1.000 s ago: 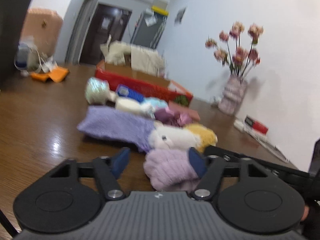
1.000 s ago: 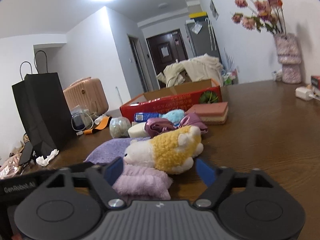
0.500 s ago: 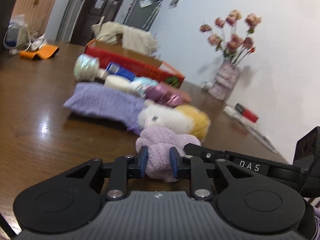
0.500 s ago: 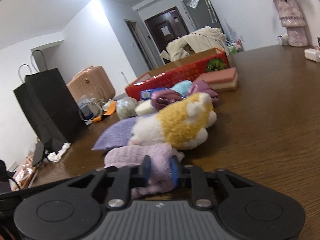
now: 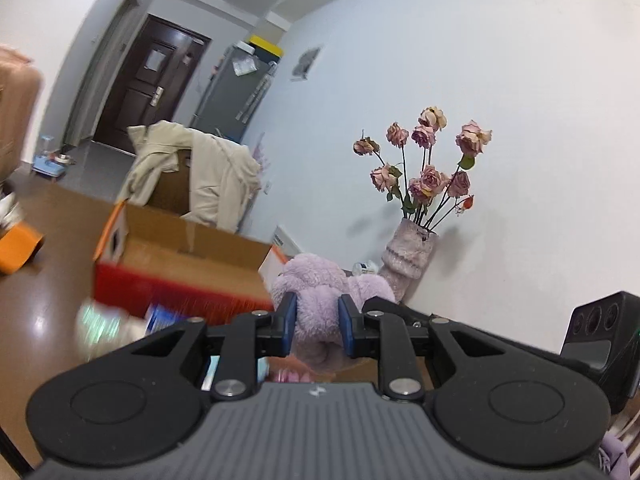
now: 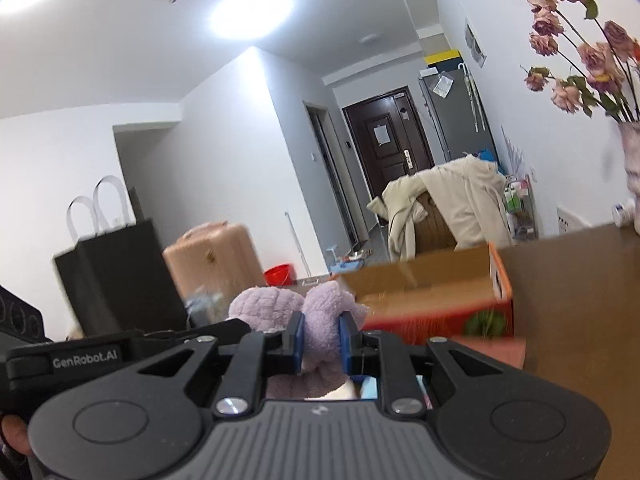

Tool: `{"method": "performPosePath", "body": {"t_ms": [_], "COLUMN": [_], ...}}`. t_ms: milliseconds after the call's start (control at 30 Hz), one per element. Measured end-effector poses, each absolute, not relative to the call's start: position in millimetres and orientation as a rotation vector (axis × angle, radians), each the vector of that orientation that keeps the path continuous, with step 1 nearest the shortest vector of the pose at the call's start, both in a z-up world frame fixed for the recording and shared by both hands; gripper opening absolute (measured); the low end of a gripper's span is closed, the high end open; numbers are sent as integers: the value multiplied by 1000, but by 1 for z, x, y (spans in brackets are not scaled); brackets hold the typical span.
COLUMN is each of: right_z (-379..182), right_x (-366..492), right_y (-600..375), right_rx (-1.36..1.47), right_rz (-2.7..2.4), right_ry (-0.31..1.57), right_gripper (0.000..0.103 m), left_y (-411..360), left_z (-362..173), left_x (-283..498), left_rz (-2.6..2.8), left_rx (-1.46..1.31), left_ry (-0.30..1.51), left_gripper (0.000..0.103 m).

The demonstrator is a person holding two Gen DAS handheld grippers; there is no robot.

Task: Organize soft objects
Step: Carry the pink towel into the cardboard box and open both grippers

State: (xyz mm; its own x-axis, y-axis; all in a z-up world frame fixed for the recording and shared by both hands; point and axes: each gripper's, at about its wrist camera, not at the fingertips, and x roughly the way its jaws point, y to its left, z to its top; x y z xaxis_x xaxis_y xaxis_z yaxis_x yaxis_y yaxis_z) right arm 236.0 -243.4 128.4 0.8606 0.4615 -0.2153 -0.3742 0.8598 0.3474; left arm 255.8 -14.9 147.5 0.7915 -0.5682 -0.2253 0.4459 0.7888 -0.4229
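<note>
Both grippers are clamped on the same lilac fluffy cloth [image 5: 320, 300]: the left gripper [image 5: 316, 322] pinches one bunched end between its blue pads, the right gripper [image 6: 320, 336] the other. The cloth hangs in the air between them, in front of the red cardboard box [image 5: 180, 264]. Half a second ago it lay on the wooden table [image 6: 580, 300] beside the plush toy; now it is lifted and nearer the box.

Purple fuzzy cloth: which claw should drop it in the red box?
Probably left. Both the left claw and right claw pinch the purple cloth, but the red box seems nearer in the left view.
</note>
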Motion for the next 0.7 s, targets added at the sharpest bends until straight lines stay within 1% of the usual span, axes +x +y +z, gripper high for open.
{"method": "performPosePath", "body": {"t_ms": [100, 167, 233, 300, 400, 500, 667, 700], "right_z": [152, 161, 166, 164, 143, 113, 70, 64], "right_x": [292, 338, 387, 439, 512, 575, 643, 653], "right_y": [-257, -268, -278, -286, -293, -293, -288, -287], "right_rx": [317, 343, 336, 334, 329, 314, 233, 226], "right_rz": [435, 433, 407, 378, 325, 254, 161, 151], "right_ry": [316, 356, 386, 431, 528, 627, 716, 742], "right_gripper": [17, 17, 17, 17, 17, 17, 17, 18], "left_y": [-26, -34, -47, -57, -70, -82, -96, -97], "left_z": [165, 175, 176, 169, 139, 107, 54, 48], "left_x": [324, 372, 419, 470, 547, 603, 658, 662], "left_rz": [-562, -558, -555, -539, -496, -447, -398, -393], "left_rx": [-379, -397, -370, -355, -399, -417, -432, -438], "left_ry": [442, 463, 480, 539, 686, 778, 898, 916], "left_gripper": [23, 23, 23, 23, 23, 22, 24, 28]}}
